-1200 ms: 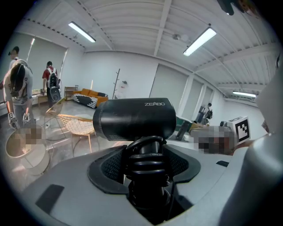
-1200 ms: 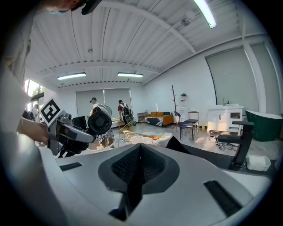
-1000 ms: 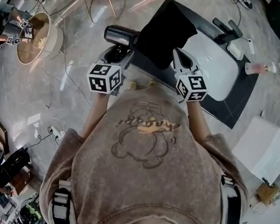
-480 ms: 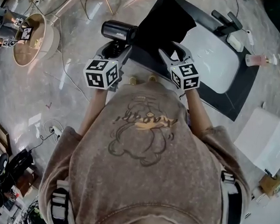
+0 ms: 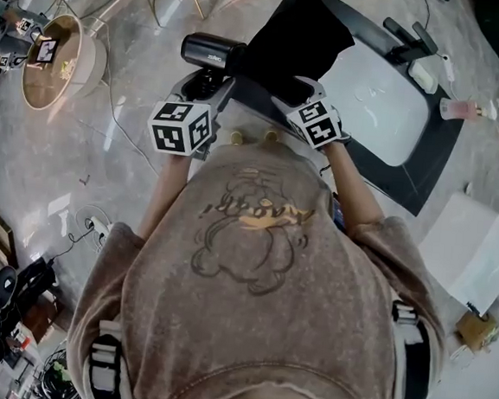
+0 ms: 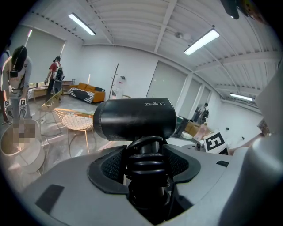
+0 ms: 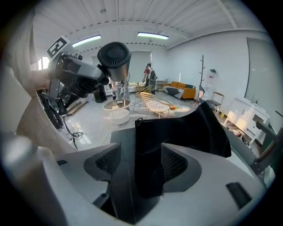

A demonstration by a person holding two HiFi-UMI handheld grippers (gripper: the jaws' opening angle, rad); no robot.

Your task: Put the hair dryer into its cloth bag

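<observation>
The black hair dryer (image 5: 212, 52) stands with its barrel up in my left gripper (image 5: 209, 85), at the left of the dark counter. In the left gripper view both pads press on the handle, wrapped in its coiled cord, of the hair dryer (image 6: 135, 119), so the left gripper (image 6: 146, 155) is shut on it. The black cloth bag (image 5: 298, 42) lies on the counter's near corner. My right gripper (image 5: 286, 98) has just been opening. In the right gripper view the near end of the bag (image 7: 185, 128) lies loose between the spread jaws of the right gripper (image 7: 141, 161).
The black counter (image 5: 408, 178) holds a white sink basin (image 5: 372, 92), a dark faucet (image 5: 411, 39) and a pink bottle (image 5: 461, 109). A white box (image 5: 470, 257) stands at the right. On the floor at the left are a round tub (image 5: 58, 60) and a cable (image 5: 121, 131).
The right gripper has come down and leftward to the counter's near corner and opened, letting go of the bag. The left gripper with the dryer has stayed put.
</observation>
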